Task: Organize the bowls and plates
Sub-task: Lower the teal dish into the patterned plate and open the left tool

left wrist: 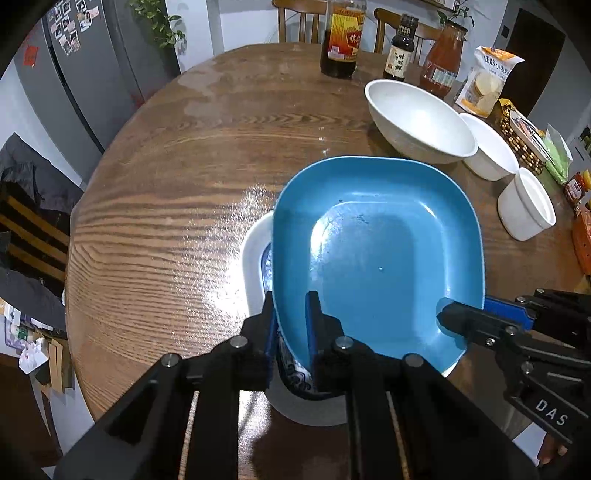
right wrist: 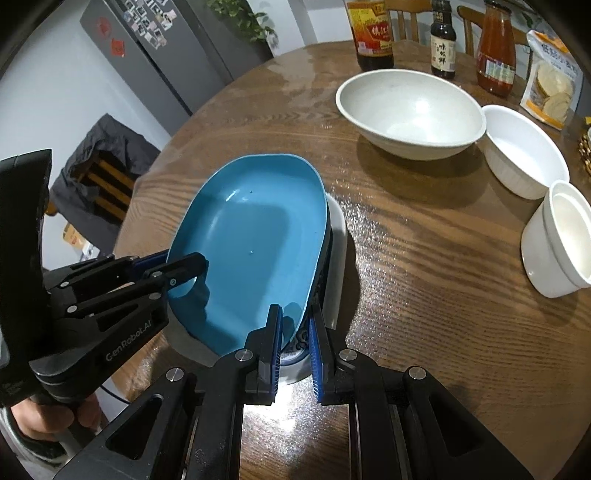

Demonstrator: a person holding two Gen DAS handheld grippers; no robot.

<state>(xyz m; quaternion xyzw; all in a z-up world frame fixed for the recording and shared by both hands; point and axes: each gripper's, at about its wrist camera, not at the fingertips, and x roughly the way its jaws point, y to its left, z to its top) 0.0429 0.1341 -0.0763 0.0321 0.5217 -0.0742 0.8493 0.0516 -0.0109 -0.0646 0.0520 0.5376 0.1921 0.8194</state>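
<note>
A blue squarish plate (left wrist: 376, 258) (right wrist: 251, 243) sits on top of a blue-patterned plate (left wrist: 295, 373) (right wrist: 299, 343) and a white plate (left wrist: 255, 266) (right wrist: 338, 240) on the round wooden table (left wrist: 177, 184). My left gripper (left wrist: 290, 321) (right wrist: 184, 269) is shut on the blue plate's near-left rim. My right gripper (right wrist: 295, 325) (left wrist: 461, 314) is shut on the rim at the plate's other side. A large white bowl (left wrist: 417, 118) (right wrist: 410, 114), a white oval dish (left wrist: 491, 147) (right wrist: 524, 155) and stacked white cups (left wrist: 524, 210) (right wrist: 557, 240) stand to the right.
Three sauce bottles (left wrist: 341, 37) (right wrist: 443, 40) stand at the table's far edge. Snack bags (left wrist: 484, 81) (right wrist: 550, 92) and a basket (left wrist: 521, 136) lie at far right. A grey fridge (left wrist: 85, 66) and wooden chairs (left wrist: 295, 18) stand beyond the table.
</note>
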